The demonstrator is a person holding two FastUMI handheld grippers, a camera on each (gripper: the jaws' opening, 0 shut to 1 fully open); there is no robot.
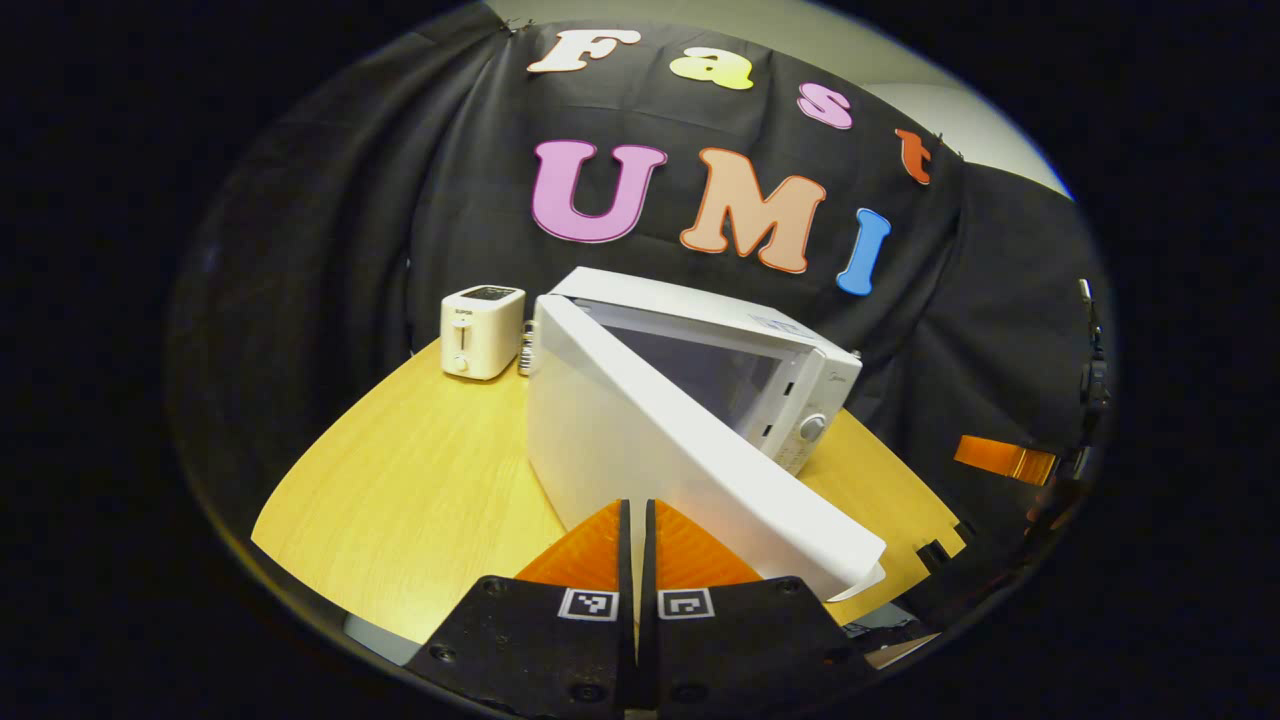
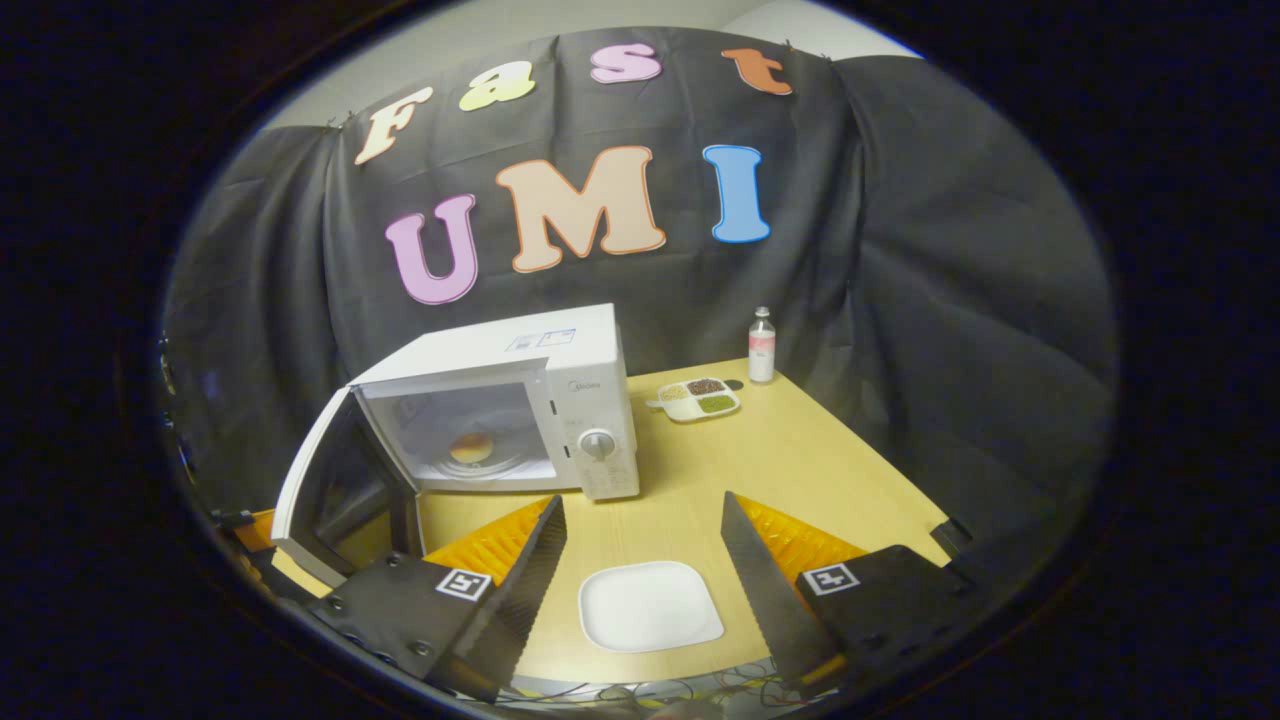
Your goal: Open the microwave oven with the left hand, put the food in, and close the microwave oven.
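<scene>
Wood-grain worktop (image 2: pixel 800 470) carries the microwave oven (image 2: pixel 560 400), door (image 1: pixel 680 470) ajar with food (image 2: pixel 471 447) on its turntable, ready for closing; left hand-held gripper (image 1: pixel 636 530) pressed together by the door, right hand-held gripper (image 2: pixel 640 560) spread above an empty plate (image 2: pixel 650 605).

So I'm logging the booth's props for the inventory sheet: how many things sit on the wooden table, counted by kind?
Kitchen appliances: 2, the white box microwave oven and the cream toaster
Dishes: 2, the empty white square plate and the divided white tray of foods
Bottles: 1, the small clear bottle
Round food inside the microwave: 1
Total: 6
</scene>
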